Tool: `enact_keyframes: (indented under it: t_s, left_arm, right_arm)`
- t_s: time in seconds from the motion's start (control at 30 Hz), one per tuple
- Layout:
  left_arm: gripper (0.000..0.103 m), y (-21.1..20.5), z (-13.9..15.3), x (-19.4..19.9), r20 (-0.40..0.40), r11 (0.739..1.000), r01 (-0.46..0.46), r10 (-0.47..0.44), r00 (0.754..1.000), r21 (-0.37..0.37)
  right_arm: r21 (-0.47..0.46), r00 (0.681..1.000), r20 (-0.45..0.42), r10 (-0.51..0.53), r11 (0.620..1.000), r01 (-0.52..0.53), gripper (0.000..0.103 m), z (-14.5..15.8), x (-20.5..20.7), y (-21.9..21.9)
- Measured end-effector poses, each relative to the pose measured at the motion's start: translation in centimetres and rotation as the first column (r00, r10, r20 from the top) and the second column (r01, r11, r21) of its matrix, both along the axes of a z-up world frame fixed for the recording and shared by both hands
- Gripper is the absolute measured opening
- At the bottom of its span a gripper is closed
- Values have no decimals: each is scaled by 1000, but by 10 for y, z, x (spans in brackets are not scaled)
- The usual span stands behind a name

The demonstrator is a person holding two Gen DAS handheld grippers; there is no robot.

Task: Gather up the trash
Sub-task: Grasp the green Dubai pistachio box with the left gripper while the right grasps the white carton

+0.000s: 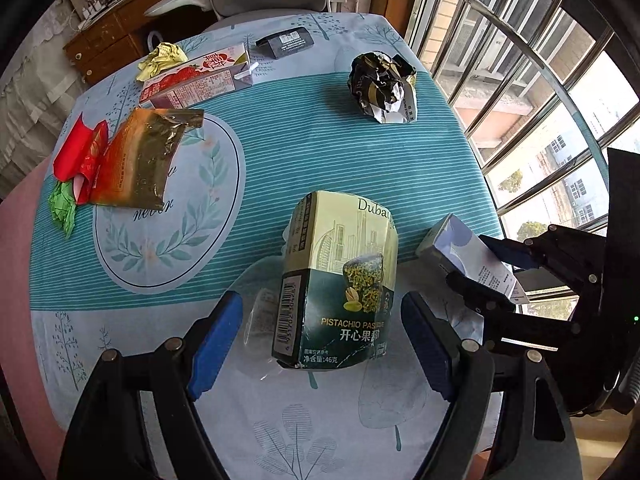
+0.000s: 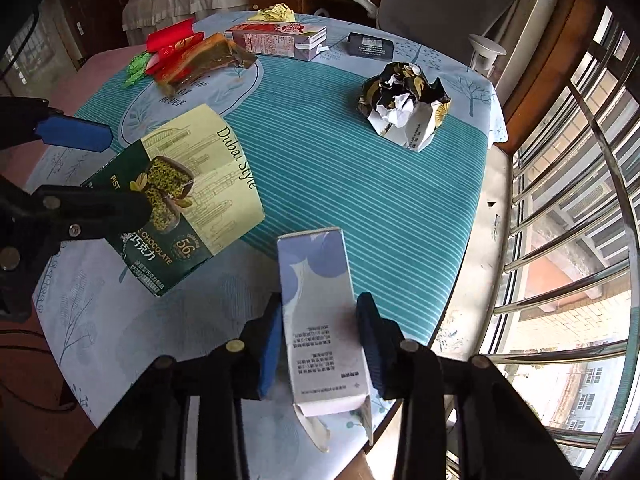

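The left tool (image 1: 322, 334) points steeply down with its blue-padded fingers (image 1: 214, 344) spread apart on either side of a green-and-cream pistachio chocolate carton (image 1: 340, 280); a gap shows between each pad and the carton's sides, so nothing is gripped. The carton lies on the near part of the bench (image 1: 280, 152), which is covered by a teal striped cloth with leaf prints.

The right tool (image 2: 320, 344) has its fingers (image 2: 270, 344) closed against the two sides of a pale blue-and-white cardboard box (image 2: 320, 320), clamped on it near the bench's near right edge. An opened flap hangs at the box's near end.

Further out, a crumpled black, gold and white paper wrapper (image 1: 384, 88) sits toward the far right. At the far left lie an orange and olive foil pouch (image 1: 138, 156), a red plastic wrapper (image 1: 80, 148) and a scrap of green crumpled paper (image 1: 62, 208), all touching or overlapping. Beyond them lie a pink strawberry drink carton (image 1: 196, 80), a yellow crumpled paper ball (image 1: 162, 60) and a small black box (image 1: 286, 42) at the far edge. A barred window (image 1: 520, 80) runs along the right.
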State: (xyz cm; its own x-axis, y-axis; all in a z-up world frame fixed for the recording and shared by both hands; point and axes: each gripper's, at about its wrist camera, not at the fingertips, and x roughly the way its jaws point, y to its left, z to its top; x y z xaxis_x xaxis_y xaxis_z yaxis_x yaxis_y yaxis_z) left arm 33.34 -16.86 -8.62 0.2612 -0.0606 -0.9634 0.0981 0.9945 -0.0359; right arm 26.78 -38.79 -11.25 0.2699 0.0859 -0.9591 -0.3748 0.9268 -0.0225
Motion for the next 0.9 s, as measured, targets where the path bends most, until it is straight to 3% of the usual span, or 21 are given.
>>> enact_keyframes:
  t_s: [0.17,0.4,0.6,0.7,0.77,0.9]
  left_arm:
    - [67,-5,-12,4,-47,1000,27,-28,999,-7]
    - [67,-16,-14,6,-36,996,80,-79,996,33]
    - [66,-1,-8,6,-39,999,39,-39,998,1]
    - [49,13,-6,8,-50,1000,1,-3,999,-30]
    - [37,18,-7,9,-92,993,-27,16,996,-118]
    - [35,8,-7,7,-70,997,-9,3,998,-82]
  right_arm:
    - [142,995,-56,-86,986,93,36,0,-4,3]
    - [246,974,-104,-199,944,219,35,-3,-6,2]
    - [282,966,-123,-229,925,255,35,-5,-4,11]
    - [273,973,-114,-199,936,223,35,-5,-7,21]
    - [286,976,-122,-179,936,207,35,-5,-8,27]
    - [255,979,-105,-174,947,196,35,-3,-9,36]
